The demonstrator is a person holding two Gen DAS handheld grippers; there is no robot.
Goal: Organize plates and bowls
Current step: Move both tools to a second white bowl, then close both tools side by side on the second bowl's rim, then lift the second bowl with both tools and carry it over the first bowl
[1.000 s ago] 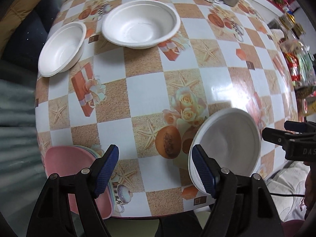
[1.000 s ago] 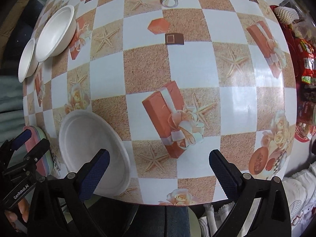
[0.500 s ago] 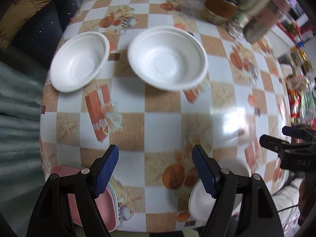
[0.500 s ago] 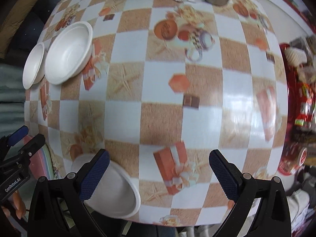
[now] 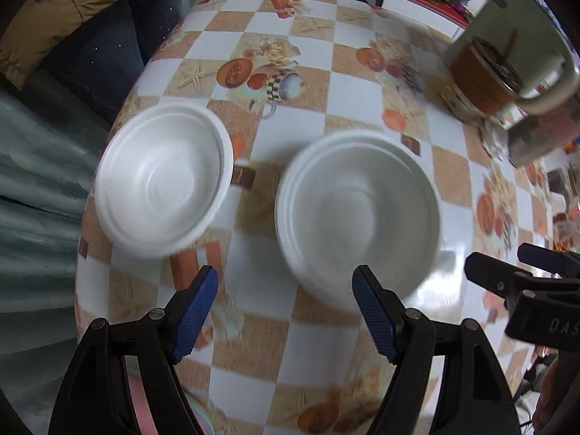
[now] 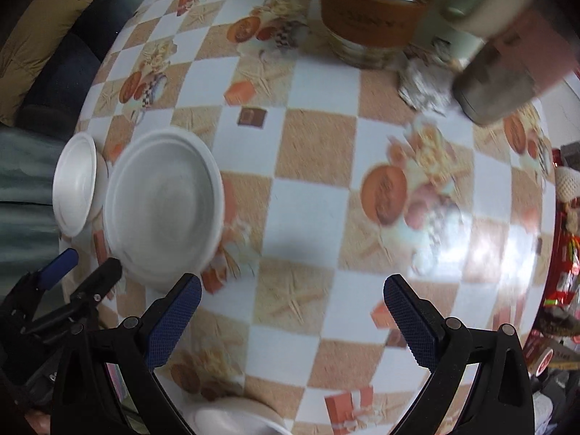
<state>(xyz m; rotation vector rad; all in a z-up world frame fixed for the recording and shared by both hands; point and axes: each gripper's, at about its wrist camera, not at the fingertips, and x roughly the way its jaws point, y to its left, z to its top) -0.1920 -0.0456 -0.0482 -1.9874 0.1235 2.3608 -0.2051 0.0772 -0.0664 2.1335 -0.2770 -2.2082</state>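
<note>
Two white foam bowls stand on the checkered table. The smaller bowl is at the left, the larger bowl to its right. My left gripper is open and empty, just short of the larger bowl's near rim. My right gripper is open and empty over bare tablecloth, right of the larger bowl and the smaller bowl. A third white bowl peeks out at the near table edge. Pink plates show between the left fingers at the bottom.
A brown tin, a pale green mug and a metal tumbler stand at the far right of the table. Red snack packets lie past the right edge. A dark sofa is behind the table's left side.
Both grippers have moved forward over the table toward the two far bowls. The near bowl and pink plates have slid down out of most of the view. Both grippers stay open.
</note>
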